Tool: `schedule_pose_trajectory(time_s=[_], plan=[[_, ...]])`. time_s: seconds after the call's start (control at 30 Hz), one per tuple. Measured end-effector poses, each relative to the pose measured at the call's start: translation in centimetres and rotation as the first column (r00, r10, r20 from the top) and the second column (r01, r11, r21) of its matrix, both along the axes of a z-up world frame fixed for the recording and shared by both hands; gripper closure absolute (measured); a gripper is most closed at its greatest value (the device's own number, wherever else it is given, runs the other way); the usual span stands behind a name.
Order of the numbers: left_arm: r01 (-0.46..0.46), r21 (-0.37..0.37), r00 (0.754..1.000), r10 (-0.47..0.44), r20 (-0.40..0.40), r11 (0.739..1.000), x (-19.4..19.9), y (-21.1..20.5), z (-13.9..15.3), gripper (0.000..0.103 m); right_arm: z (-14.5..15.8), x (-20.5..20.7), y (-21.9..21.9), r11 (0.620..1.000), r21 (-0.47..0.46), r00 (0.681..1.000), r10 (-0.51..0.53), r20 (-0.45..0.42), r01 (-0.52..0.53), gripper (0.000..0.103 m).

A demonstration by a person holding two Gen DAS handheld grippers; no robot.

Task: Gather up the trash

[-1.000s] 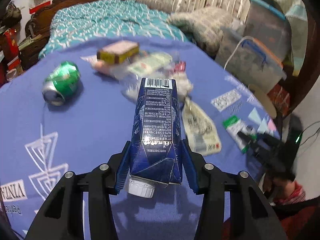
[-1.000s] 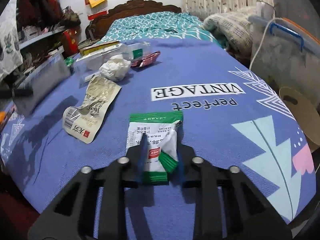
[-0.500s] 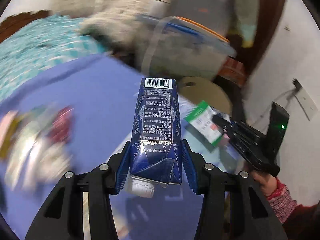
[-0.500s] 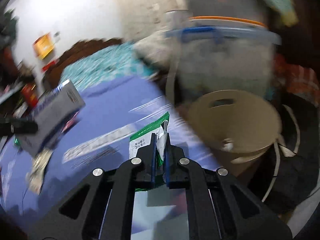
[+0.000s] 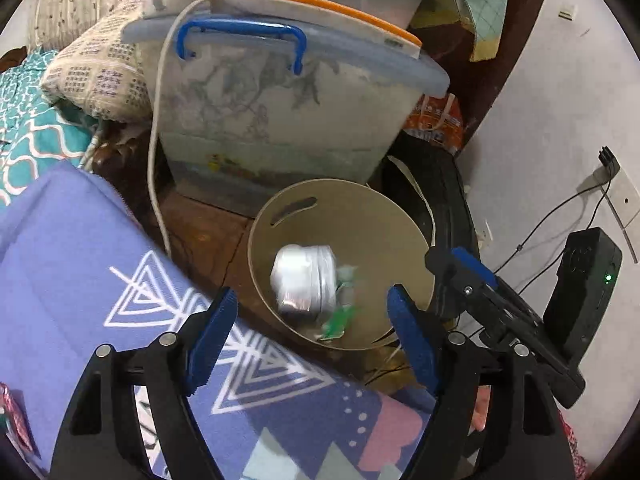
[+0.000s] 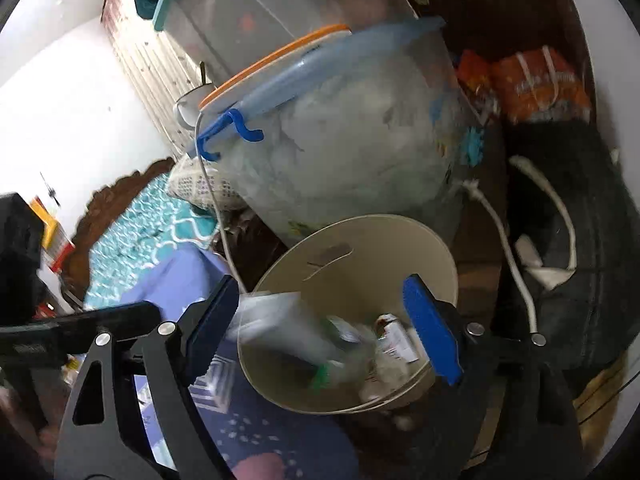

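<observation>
A round beige waste bin (image 5: 360, 216) stands on the floor beside the purple-covered table (image 5: 72, 264). My left gripper (image 5: 312, 332) is open and empty above the bin's near rim. The carton (image 5: 304, 280) is blurred inside the bin, with the green-and-white packet (image 5: 340, 316) beside it. In the right wrist view my right gripper (image 6: 332, 328) is open and empty over the same bin (image 6: 380, 248); the blurred carton (image 6: 280, 328), the packet (image 6: 320, 376) and other scraps lie inside it. The right gripper also shows in the left wrist view (image 5: 472, 276).
A large clear storage box (image 5: 280, 112) with a blue handle stands behind the bin, a white cable (image 5: 156, 152) hanging beside it. A black tyre-like object (image 5: 440, 184) lies right of the bin. A patterned pillow (image 5: 96, 80) and teal bedding (image 5: 24, 136) are at left.
Both grippers swung from the table to over the bin and opened. The carton left my left gripper and the packet left my right gripper; both are now in the bin.
</observation>
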State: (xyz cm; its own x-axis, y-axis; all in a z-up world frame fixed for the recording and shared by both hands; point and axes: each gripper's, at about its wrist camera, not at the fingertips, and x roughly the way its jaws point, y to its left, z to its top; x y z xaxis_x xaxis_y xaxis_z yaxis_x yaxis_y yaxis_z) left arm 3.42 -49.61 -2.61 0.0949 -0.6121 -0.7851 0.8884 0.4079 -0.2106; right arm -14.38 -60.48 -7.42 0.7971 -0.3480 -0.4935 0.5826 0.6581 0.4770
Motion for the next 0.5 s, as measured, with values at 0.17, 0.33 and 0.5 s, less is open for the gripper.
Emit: schedule_pose_trajectory(time_s=[0.17, 0.33, 0.5], plan=[[-0.014, -0.092, 1.0, 0.016, 0.02, 0.996, -0.4, 7.3, 2.6, 0.029, 1.7, -1.7, 1.8, 1.0, -0.001, 0.995, -0.018, 0.098, 0.018, 0.022], [-0.095, -0.09, 0.992, 0.103, 0.079, 0.991, -1.8, 18.2, 2.2, 0.029, 3.0, -0.7, 8.3, 0.996, -0.042, 0.991, 0.083, 0.109, -0.079, 0.011], [-0.295, 0.0, 0.938, 0.289, 0.193, 0.956, -2.7, 27.3, 0.5, 0.03, 2.2, 1.6, 16.4, 0.984, 0.014, 0.981, 0.177, 0.084, -0.178, 0.007]])
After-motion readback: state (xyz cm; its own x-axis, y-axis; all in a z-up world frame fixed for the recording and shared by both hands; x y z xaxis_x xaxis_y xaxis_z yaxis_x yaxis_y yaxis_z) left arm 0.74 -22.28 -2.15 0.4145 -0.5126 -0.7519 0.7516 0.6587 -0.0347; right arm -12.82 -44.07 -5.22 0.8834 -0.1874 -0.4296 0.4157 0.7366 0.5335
